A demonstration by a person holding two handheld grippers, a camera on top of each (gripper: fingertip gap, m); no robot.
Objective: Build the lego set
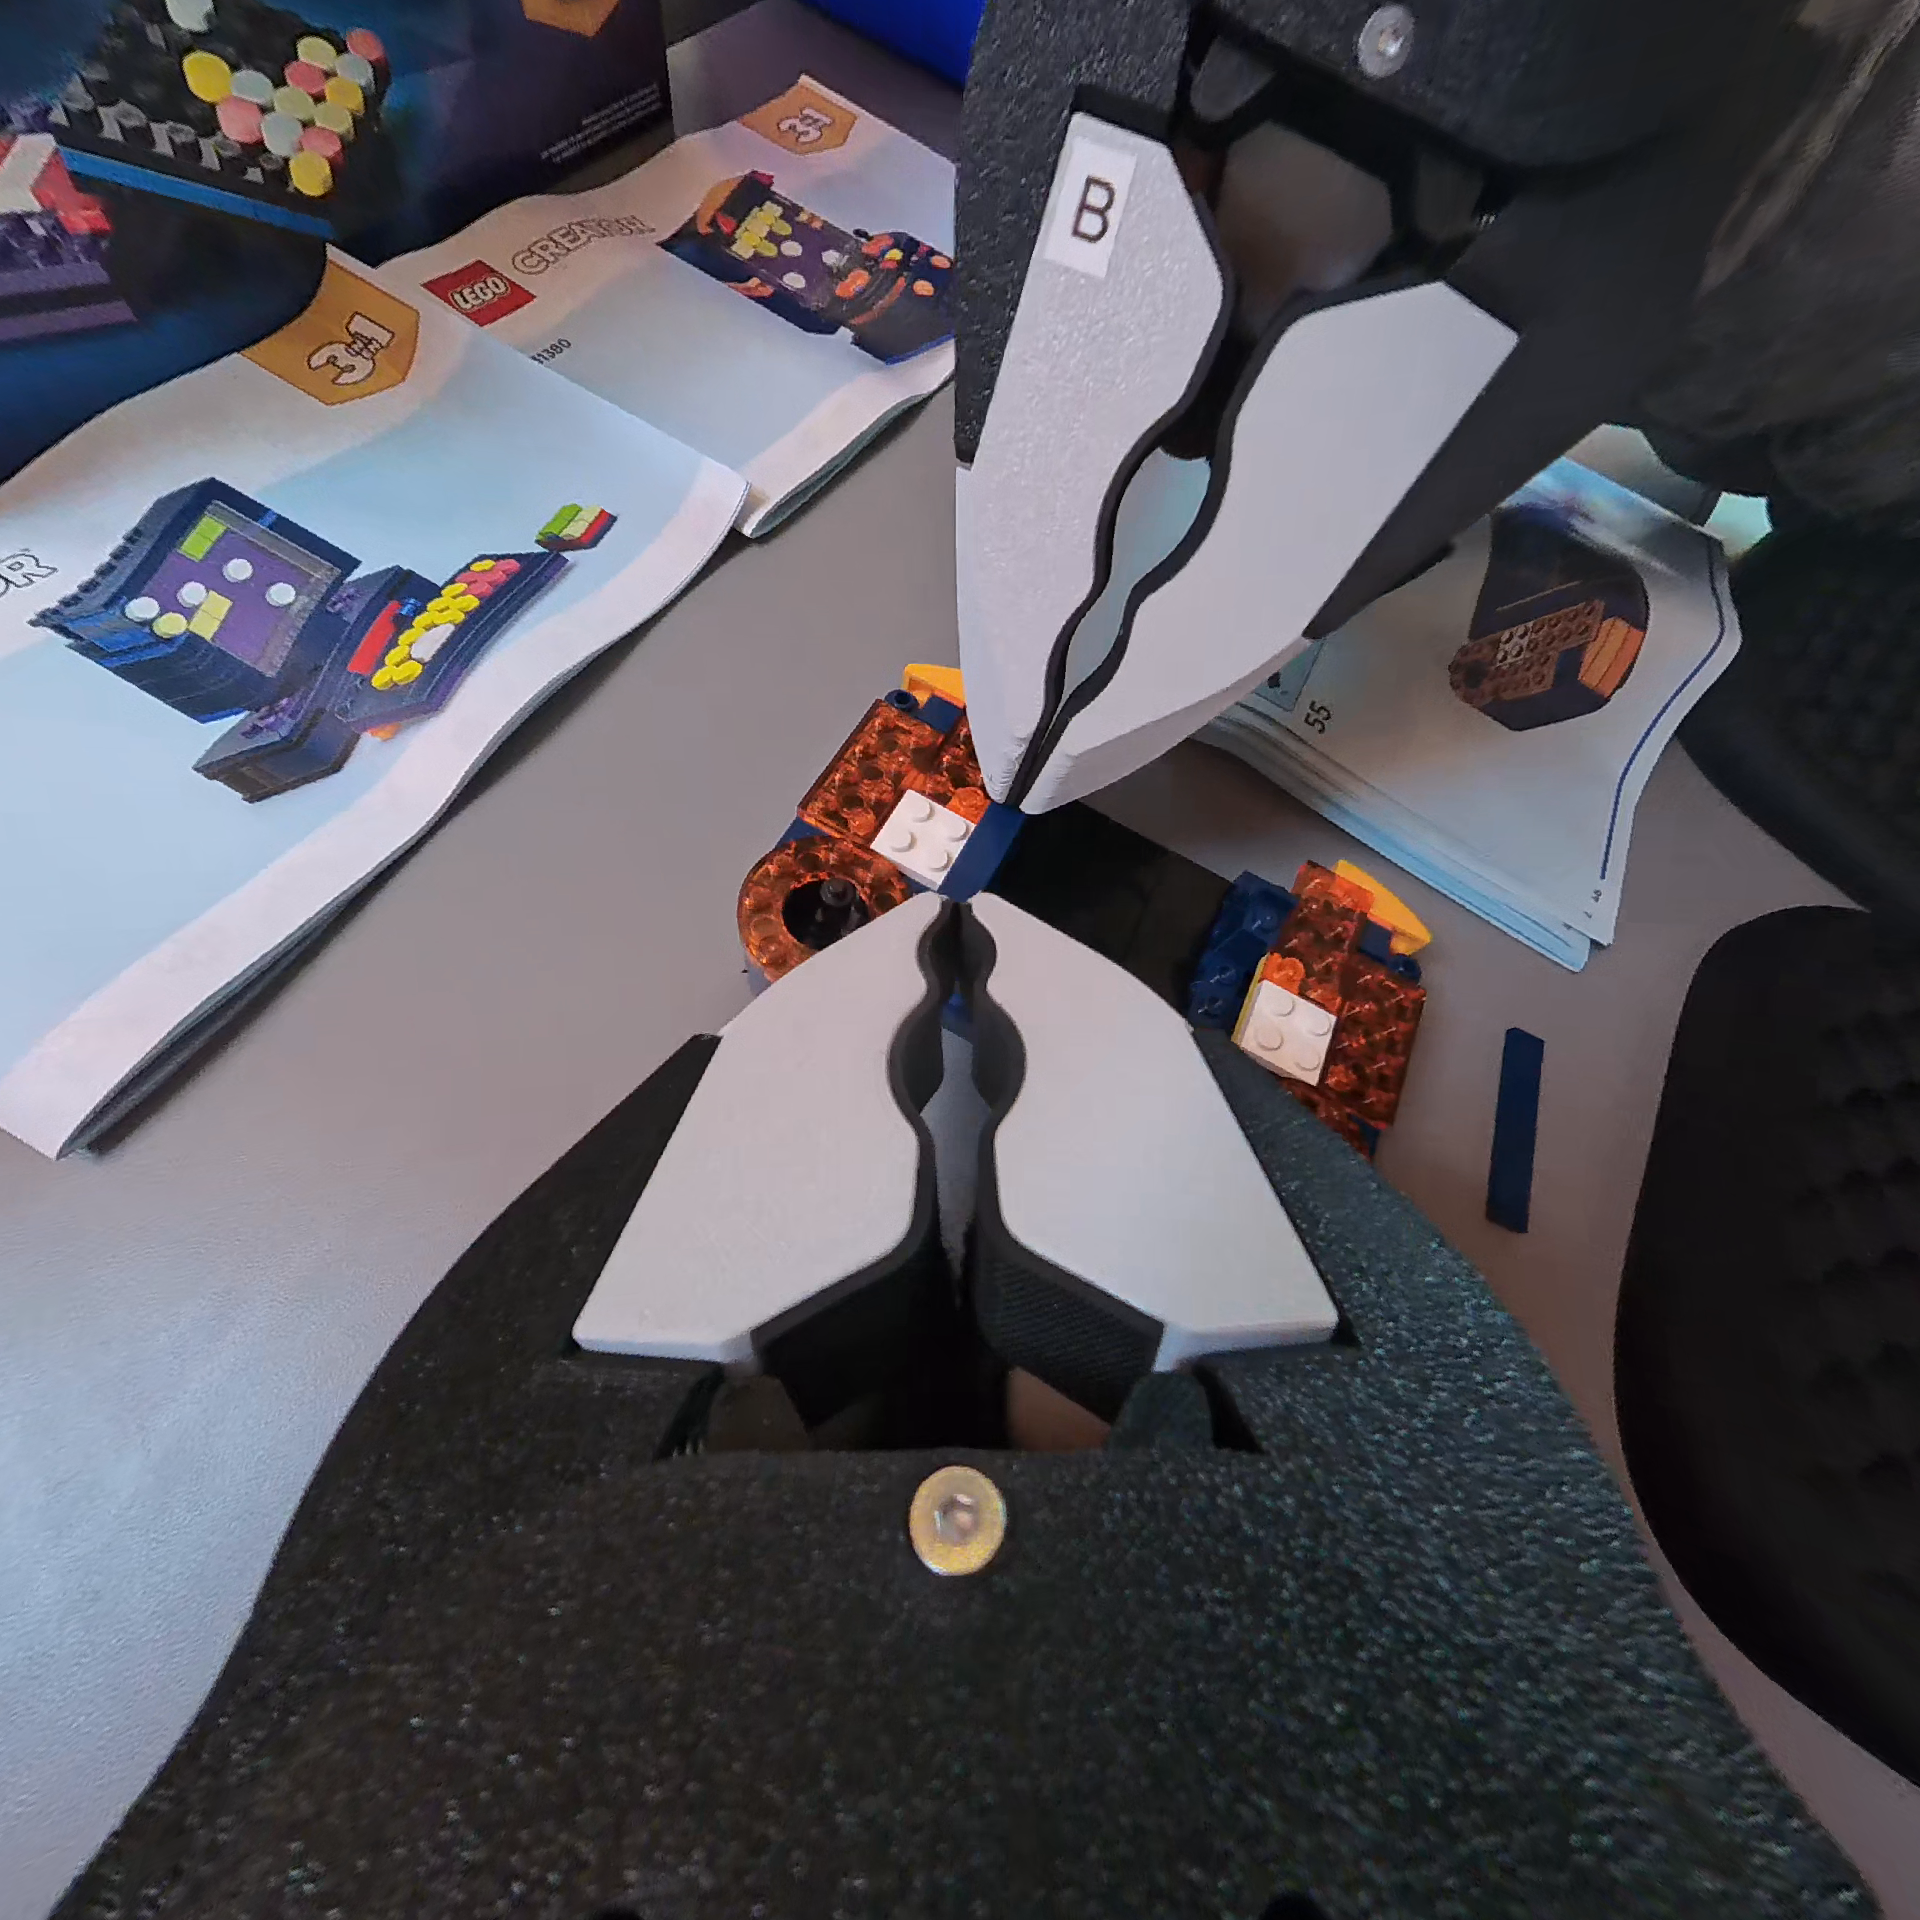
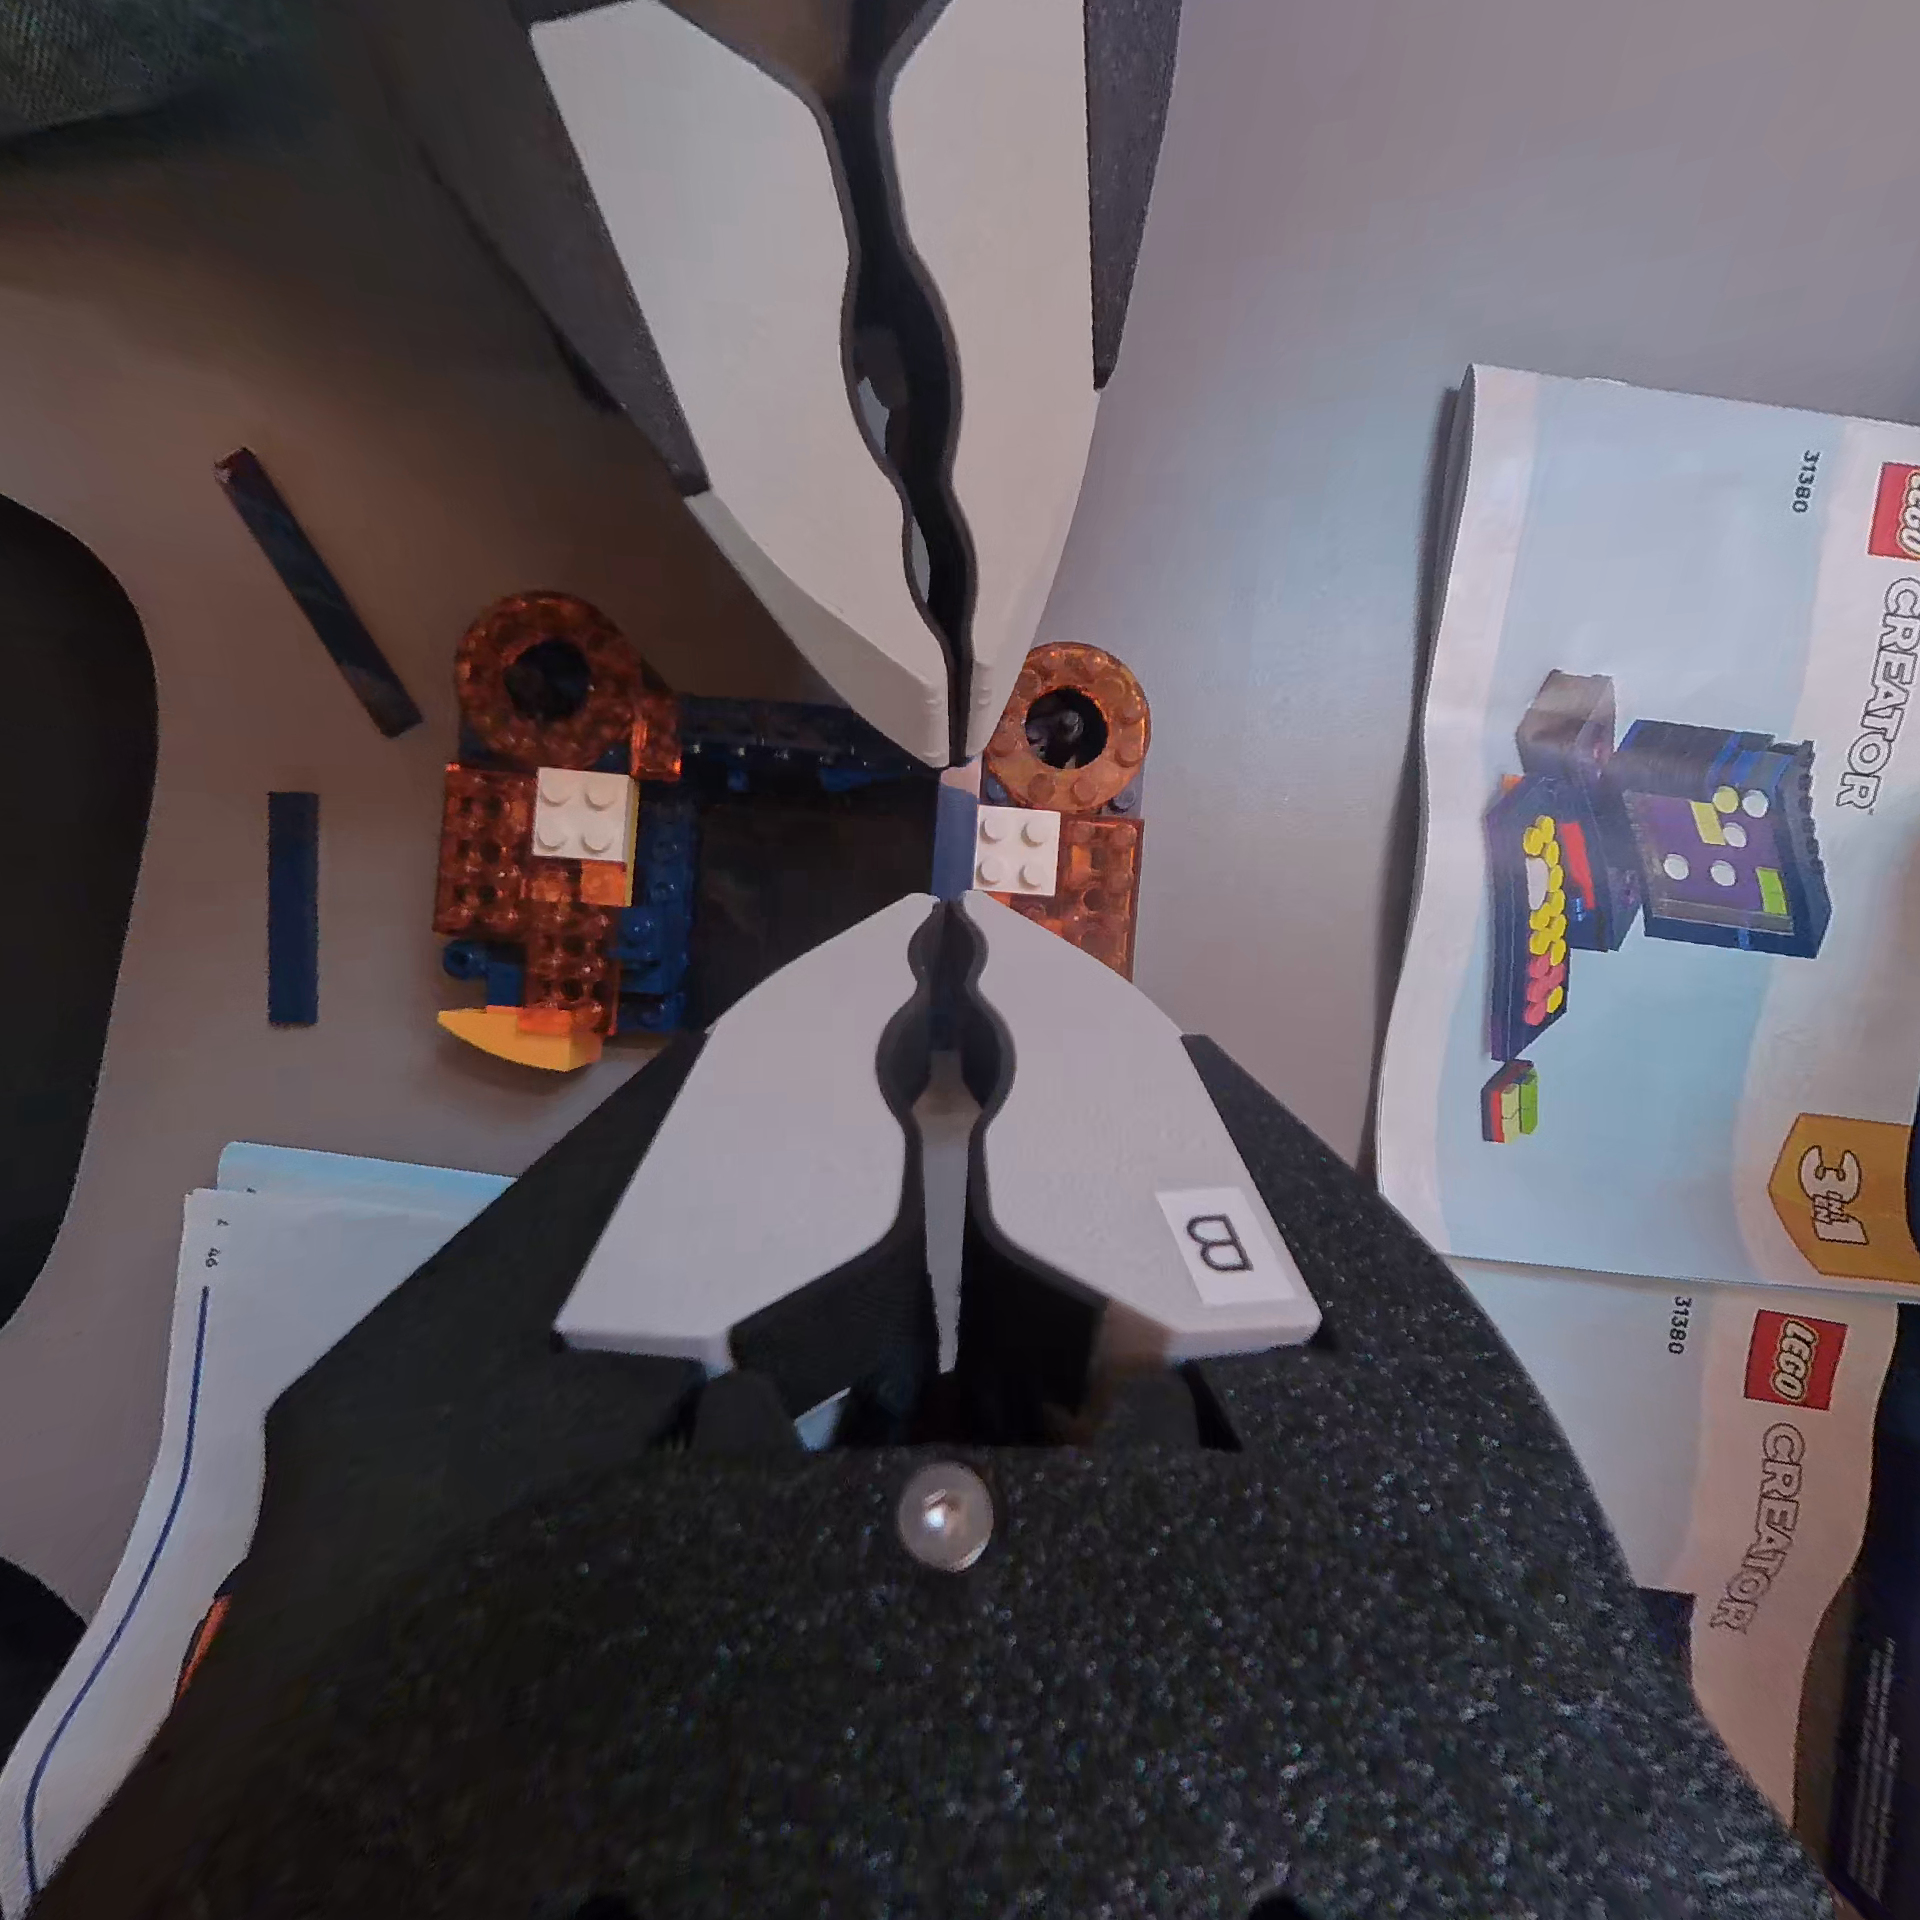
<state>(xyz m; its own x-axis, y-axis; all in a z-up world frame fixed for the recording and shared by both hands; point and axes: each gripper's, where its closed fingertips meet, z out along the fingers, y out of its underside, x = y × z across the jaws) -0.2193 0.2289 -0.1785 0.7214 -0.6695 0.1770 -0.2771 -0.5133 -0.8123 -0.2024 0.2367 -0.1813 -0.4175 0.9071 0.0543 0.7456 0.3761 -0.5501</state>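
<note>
1. The left gripper (image 1: 951, 906) is sitting with its two grey fingers brought fully together, tip against tip. Its point is resting at the near end of a short dark blue tile (image 1: 982, 850). Whether it is pinching that end or only pressing against it cannot be told.
2. The right gripper (image 1: 1016, 800) is reaching in from the opposite side, its fingers likewise closed to a point. It is meeting the far end of the same tile, so the tile is lying lengthwise between the two tips.
3. The tile is sitting on the brick model (image 2: 1081, 914), running along the inner edge of one orange cluster, touching a white square plate (image 1: 925, 836). A clear orange ring piece (image 1: 821, 914) with a dark hole is lying just beside that plate.
4. Across a black middle panel (image 2: 810, 862), a second orange cluster (image 1: 1320, 1018) with its own white plate and a yellow curved piece is lying near.
5. Two loose dark blue strips (image 2: 293, 904) are lying on the grey table (image 1: 582, 935), apart from the model on the second cluster's side.
6. Closed instruction booklets (image 1: 312, 675) are lying further out on one side, an open booklet (image 1: 1507, 727) on the other, and a printed box (image 1: 208, 135) is standing behind the closed ones.
</note>
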